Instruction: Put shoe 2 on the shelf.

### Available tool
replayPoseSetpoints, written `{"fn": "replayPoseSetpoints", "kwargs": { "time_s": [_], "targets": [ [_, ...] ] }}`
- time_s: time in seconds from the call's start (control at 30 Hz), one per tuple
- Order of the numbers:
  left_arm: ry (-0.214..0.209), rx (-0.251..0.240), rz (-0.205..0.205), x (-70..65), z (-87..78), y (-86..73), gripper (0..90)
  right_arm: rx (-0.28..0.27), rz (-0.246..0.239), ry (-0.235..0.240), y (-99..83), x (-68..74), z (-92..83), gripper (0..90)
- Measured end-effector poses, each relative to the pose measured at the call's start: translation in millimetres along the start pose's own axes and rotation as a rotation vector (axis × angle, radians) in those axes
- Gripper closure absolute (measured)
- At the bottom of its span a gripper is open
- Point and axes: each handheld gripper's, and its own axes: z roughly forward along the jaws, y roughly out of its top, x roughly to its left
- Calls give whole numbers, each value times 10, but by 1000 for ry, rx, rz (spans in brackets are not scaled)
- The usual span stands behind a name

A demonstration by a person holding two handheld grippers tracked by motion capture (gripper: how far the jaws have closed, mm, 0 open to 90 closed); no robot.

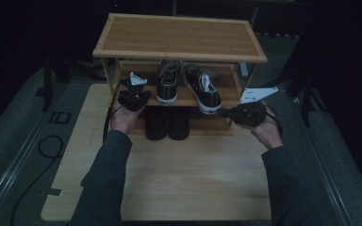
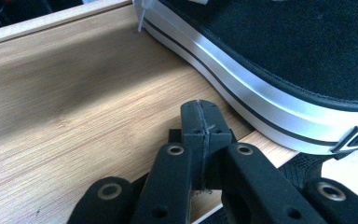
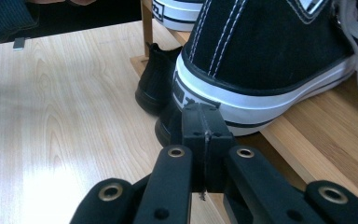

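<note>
Both tools, left tool [image 1: 139, 90] and right tool [image 1: 227, 112], are held fully closed and empty beside the two sneakers [image 1: 202, 87] on the rack's middle shelf [image 1: 231, 89], where the right sneaker could be nudged off the near edge.

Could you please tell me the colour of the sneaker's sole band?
White with a thin black stripe on the black canvas sneaker, clearest in the left gripper view.

A three-tier bamboo shoe rack [image 1: 179, 37] is set at frame centre-top on the pale wooden table [image 1: 169, 179]. Two black canvas sneakers [image 1: 188, 87] are placed on its middle shelf, two black ankle boots [image 1: 167, 123] below them.
</note>
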Motion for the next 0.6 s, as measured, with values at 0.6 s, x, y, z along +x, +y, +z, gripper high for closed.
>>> {"fn": "replayPoseSetpoints", "kwargs": {
  "time_s": [0.6],
  "targets": [
    [-3,17,10,-27,-13,24,900,7,-32,40,99,98,202,900]
  ]
}}
